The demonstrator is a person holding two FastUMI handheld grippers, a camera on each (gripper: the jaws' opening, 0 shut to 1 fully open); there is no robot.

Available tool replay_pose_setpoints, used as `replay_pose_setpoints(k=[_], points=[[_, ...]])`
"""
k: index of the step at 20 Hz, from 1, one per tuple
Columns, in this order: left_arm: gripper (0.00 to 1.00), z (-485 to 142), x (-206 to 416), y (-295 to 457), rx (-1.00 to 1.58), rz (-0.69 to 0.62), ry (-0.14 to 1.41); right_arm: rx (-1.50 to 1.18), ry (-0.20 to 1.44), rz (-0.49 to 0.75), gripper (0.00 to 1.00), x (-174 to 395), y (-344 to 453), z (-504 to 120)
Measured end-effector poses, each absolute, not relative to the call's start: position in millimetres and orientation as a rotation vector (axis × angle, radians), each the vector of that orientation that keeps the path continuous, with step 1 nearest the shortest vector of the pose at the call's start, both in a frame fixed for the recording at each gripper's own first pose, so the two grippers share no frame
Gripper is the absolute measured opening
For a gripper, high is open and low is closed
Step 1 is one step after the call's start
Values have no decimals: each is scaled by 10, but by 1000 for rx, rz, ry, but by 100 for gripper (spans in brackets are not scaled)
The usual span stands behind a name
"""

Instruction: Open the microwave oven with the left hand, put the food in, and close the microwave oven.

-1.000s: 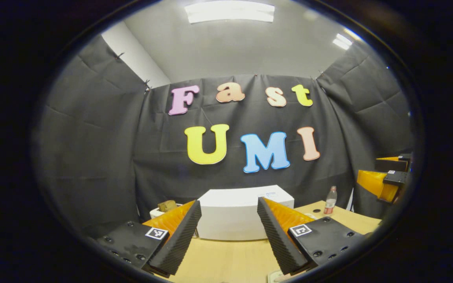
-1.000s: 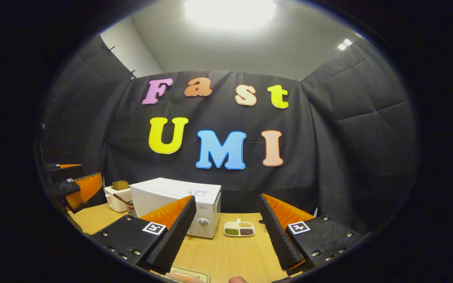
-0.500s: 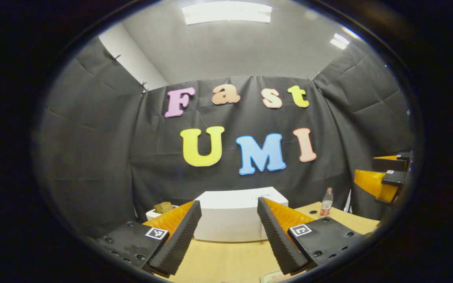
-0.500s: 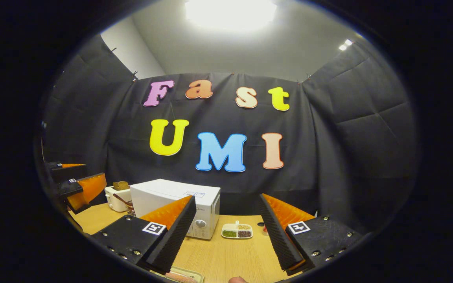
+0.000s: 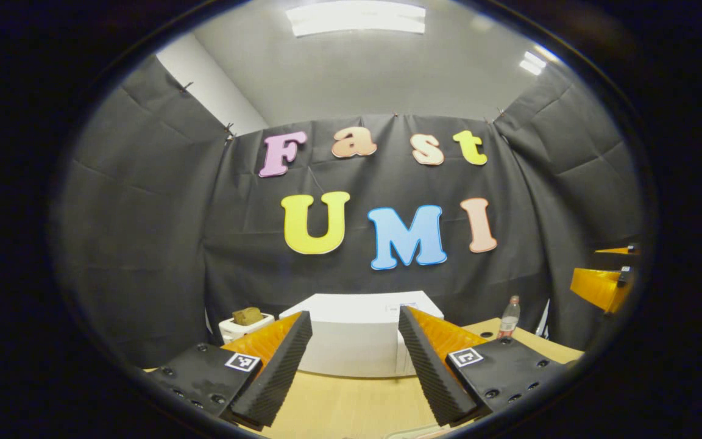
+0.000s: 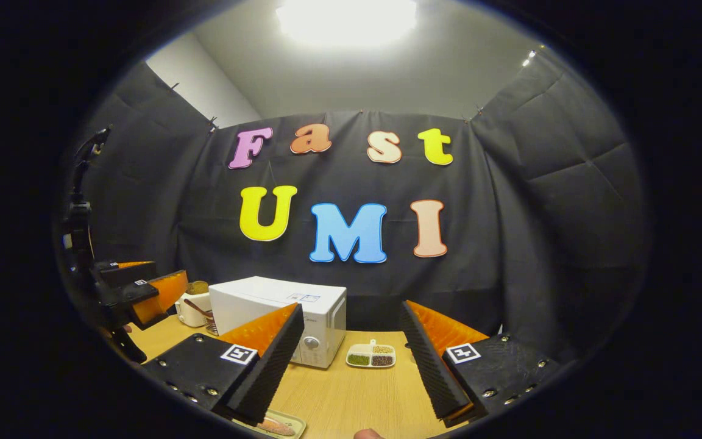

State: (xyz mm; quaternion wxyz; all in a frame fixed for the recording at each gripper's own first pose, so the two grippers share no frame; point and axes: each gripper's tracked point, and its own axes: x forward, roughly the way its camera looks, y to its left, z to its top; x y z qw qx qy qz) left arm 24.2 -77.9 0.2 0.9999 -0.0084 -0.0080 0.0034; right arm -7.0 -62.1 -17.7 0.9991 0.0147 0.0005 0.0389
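Left gripper (image 5: pixel 354 366) hangs above the wooden table (image 5: pixel 351 405), jaws wide, nothing btwn them; straight ahead sits the white microwave (image 5: pixel 357 332), door closed, at the back of the table by the booth wall. A small white container (image 5: pixel 242 325) stands just left of it, a bottle (image 5: pixel 509 317) off to its right. Right gripper (image 6: pixel 351 366) likewise spread wide & empty, microwave (image 6: pixel 281 317) ahead-left, a divided dish (image 6: pixel 370 355) beside its control side. The food tray (image 6: pixel 272 424) (mostly cut off) lies at the near table edge under the right gripper.
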Motion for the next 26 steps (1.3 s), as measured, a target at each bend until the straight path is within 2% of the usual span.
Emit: replay_pose_setpoints(k=[5,6,9,18,19,21,22,25,26], points=[[100,-78,522,-935,-6,-22,-34,37,19,71,97,-3,-683,-208],[96,-79,606,-963,-2,-35,-44,35,14,53,97,23,-709,-204],[99,-194,860,-1064,9,-82,-52,49,22,18,97,65,-688,-186],[97,-802,1643,-1564,-1,-253,-4,31,8,-171,97,109,-870,-87],[100,-869,1708,-1605,-8,-263,6,22,8,-189,97,90,-892,-71],[100,-1033,1841,-1680,-22,-274,24,15,2,-225,97,69,-929,-41],[93,-1113,1916,-1702,-22,-273,32,15,5,-241,97,74,-933,-56],[99,-1409,2178,-1730,-12,-253,60,7,27,-275,97,69,-934,-120],[98,-1542,2258,-1749,-11,-253,80,2,35,-283,97,66,-934,-136]])
